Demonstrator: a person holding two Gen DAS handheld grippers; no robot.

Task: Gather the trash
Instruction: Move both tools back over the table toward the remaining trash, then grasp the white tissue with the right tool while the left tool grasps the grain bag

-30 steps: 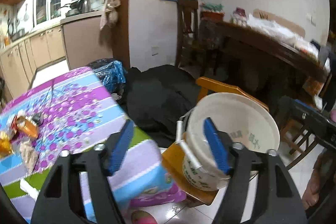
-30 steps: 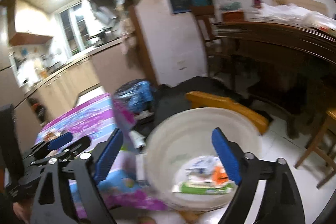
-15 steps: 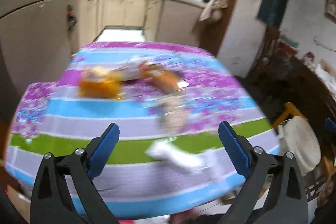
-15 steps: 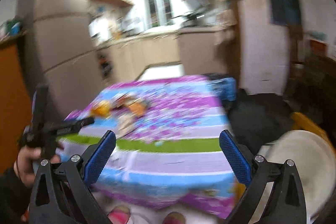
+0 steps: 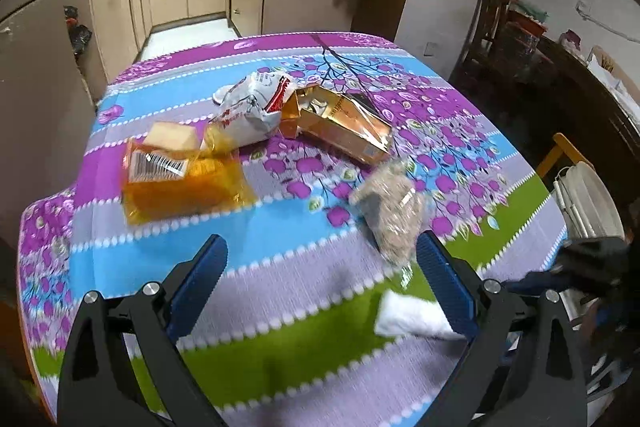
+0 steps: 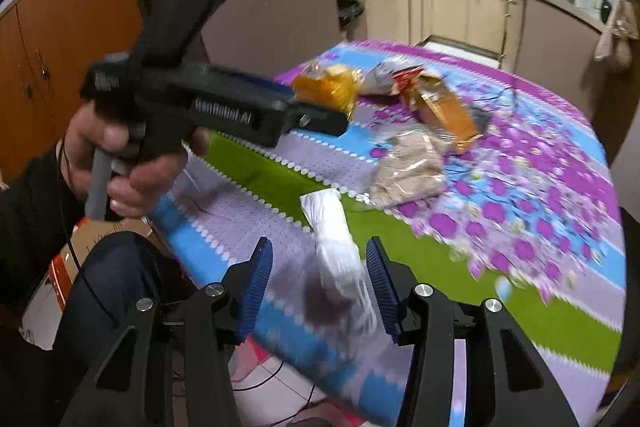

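right wrist view: our right gripper [image 6: 318,289] is closing astride the white wrapper [image 6: 334,247], lengthwise between the jaws, near the tabletop [image 6: 560,331] edge.

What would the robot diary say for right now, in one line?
step: grabbing trash | right gripper: closing around white wrapper | left gripper: open, empty | orange bag: on table

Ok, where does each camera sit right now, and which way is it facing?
Left wrist: on the left gripper, angled down over the table toward the kitchen; its open fingers show, nothing between them.
Right wrist: on the right gripper, angled down at the table's near edge; its closing fingers flank the white wrapper, and the left hand holding the left gripper shows.
Shared: white wrapper, orange bag, gold box, clear bag.
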